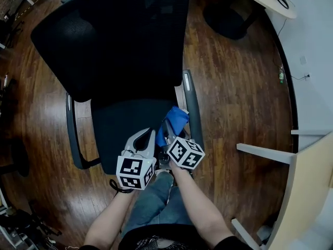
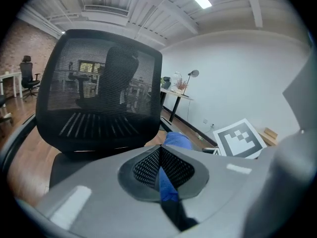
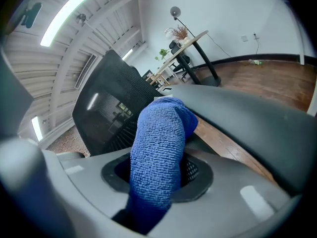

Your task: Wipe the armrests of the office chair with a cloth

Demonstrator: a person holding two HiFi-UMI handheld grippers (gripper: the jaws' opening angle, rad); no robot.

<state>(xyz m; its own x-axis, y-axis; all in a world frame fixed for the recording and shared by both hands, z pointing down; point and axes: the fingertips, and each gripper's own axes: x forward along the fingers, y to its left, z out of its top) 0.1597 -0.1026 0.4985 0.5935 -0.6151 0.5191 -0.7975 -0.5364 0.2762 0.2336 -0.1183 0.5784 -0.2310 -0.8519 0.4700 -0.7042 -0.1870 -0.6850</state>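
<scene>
- The cloth (image 3: 158, 152) in your right gripper (image 3: 157, 175) is blue towelling; its nap looks looped, rough and matt;
- Your right gripper and your left gripper (image 2: 159, 168) have smooth, matt grey plastic shells; the left one's black pads (image 2: 143, 168) carry a fine gridded texture;
- The chair's backrest (image 1: 114, 35) is matt black see-through mesh; the seat (image 1: 119, 126) looks like dull black fabric;
- The armrest (image 1: 193, 108) is dark grey and smooth with a faint sheen, seemingly plastic;
- The floor (image 1: 234, 87) is dark brown wood planks, polished enough to catch light.
</scene>
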